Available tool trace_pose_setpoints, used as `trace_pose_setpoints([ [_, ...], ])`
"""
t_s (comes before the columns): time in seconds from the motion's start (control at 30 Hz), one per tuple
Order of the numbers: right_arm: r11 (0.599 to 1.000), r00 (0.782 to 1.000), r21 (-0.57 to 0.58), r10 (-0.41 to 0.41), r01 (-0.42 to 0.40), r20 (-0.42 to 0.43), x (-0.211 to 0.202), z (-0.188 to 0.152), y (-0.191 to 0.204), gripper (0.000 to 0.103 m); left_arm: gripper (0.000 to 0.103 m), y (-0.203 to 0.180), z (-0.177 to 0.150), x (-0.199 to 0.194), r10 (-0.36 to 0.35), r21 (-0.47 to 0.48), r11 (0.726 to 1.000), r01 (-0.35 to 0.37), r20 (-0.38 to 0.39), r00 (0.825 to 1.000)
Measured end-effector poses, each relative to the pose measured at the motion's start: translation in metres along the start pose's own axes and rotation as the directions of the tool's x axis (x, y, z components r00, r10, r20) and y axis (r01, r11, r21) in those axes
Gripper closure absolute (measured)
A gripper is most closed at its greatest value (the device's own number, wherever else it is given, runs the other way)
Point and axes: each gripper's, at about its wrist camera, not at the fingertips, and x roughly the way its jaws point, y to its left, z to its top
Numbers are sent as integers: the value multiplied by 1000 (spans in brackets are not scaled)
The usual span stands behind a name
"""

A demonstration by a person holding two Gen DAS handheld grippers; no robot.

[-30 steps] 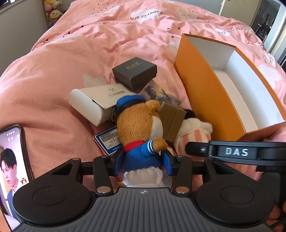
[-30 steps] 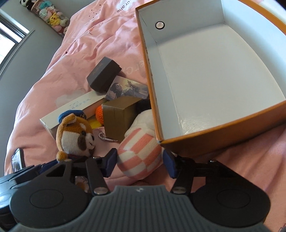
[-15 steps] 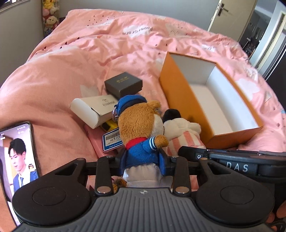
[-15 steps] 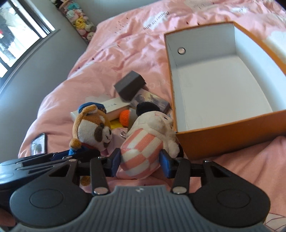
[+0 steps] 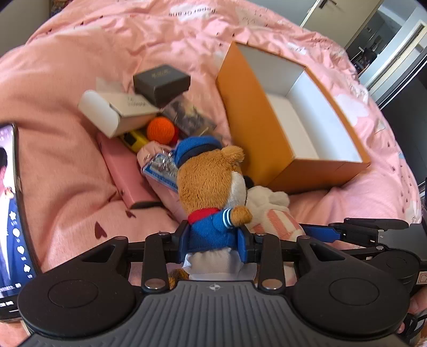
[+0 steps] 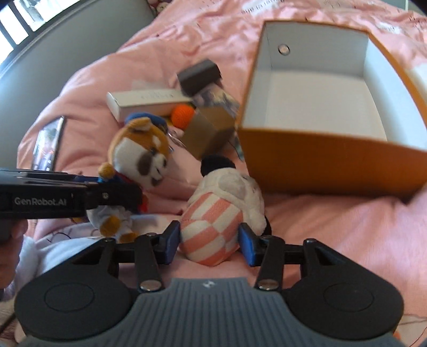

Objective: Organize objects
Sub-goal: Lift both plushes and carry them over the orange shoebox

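Fuzzy bear plush [image 5: 210,184] — jaws clamped, soft checked plush [image 6: 213,213], seemingly gripped

A bed fills the room, covered by a rumpled pink duvet [image 5: 66,88] printed with small dark hearts, white clouds and some lettering. Daylight falls bright across it. On the far right stands a pale door [image 5: 339,16] with a dark handle, beside a darker doorway. On the left, a grey wall [image 6: 53,45] runs under a window [image 6: 24,16] with dark bars.
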Motion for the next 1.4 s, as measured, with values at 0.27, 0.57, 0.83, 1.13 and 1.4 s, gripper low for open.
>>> trace_pose_setpoints([
  [0.27,999,999,-17,-36,36,-9,-2,3,3,42,57,-4,-2,4,32,34,999,-31,-22,999],
  [0.57,998,997,19,-65,65,-37,11,43,4,43,44,-13,6,-4,137,105,985,-139,25,990],
  [0.83,985,983,-104,-149,138,-108,42,48,23,42,43,-9,14,-3,167,109,980,-169,32,985],
  [1.13,970,958,-210,-174,126,-229,70,58,26,36,42,-3,17,6,140,86,986,-141,10,990],
  [1.4,983,944,-168,-123,74,-306,60,55,8,40,49,-5,14,9,125,99,987,-127,19,992],
])
